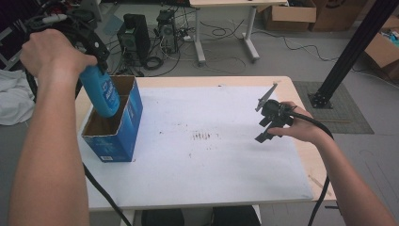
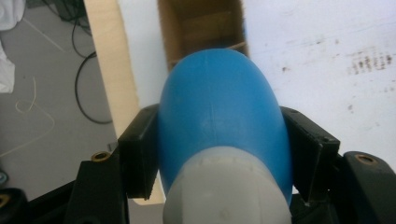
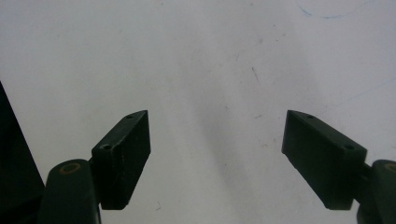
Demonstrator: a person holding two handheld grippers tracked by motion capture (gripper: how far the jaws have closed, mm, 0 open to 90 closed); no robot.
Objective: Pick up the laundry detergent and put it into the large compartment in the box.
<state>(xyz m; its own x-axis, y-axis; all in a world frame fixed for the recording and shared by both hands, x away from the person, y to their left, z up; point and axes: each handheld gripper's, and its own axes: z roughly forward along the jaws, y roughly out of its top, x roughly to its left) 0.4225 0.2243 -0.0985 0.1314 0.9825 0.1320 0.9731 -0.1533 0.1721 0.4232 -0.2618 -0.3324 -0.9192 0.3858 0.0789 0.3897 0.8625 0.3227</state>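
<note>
Above the open blue carton [image 1: 115, 126], my left claw [image 2: 219, 154] grips a blue bottle [image 2: 222, 112]; tilted, it could snag the carton's rim. Right claw [image 3: 217, 158] gapes wide, empty.

Print on blue bottle [image 1: 104, 94] and blue box [image 1: 114, 139] too blurred to read.

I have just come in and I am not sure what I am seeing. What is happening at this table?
A person works with two handheld grippers. The left gripper is shut on a blue bottle and holds it, bottom down, in the open top of a blue cardboard box. The right gripper is open over the white table cover.
</note>
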